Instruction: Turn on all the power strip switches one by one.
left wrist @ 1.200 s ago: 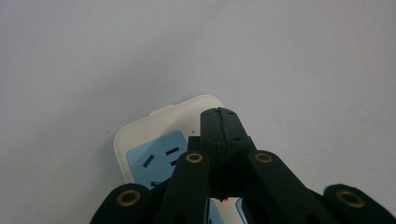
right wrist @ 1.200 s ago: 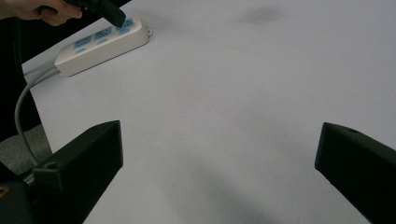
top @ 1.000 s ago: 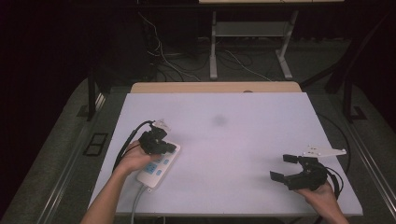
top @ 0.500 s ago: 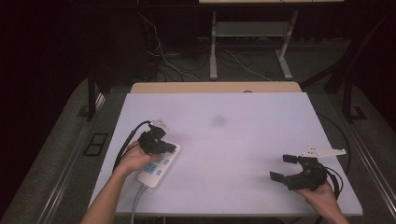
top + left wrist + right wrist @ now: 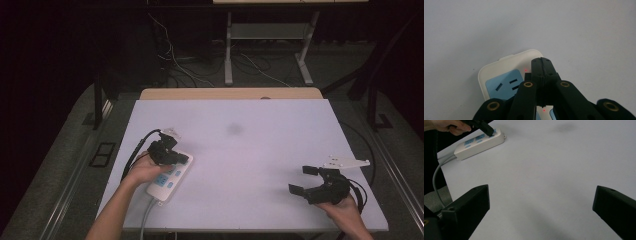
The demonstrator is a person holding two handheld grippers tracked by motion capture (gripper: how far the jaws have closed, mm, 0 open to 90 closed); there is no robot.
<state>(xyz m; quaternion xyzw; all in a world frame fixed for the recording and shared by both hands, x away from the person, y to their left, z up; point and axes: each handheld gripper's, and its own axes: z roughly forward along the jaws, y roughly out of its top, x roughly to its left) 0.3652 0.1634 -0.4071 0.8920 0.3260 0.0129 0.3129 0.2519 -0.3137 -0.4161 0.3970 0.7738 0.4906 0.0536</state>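
A person is working at a white worktop point(image 5: 260, 150) with a handheld two-jaw gripper in each hand. A white power strip point(image 5: 169, 176) with light blue socket panels is lying near the worktop's left edge, toward the near left corner, set at a slant. Its grey cord point(image 5: 145, 222) is running off the near edge.

The left gripper point(image 5: 175, 159) is resting over the far end of the power strip, held by the person's left hand point(image 5: 146, 169). In the left gripper view, its black jaws are pressed together with no gap, tips pointing down at the strip's rounded end beside a blue socket panel point(image 5: 505, 84). Nothing is showing between them. Whether the tips are touching the strip cannot be told.

The right gripper point(image 5: 303, 179) is sitting near the worktop's near right corner, held by the right hand point(image 5: 346, 210), well apart from the power strip. Its jaws are spread wide and are holding nothing, with bare worktop between them in the right gripper view.
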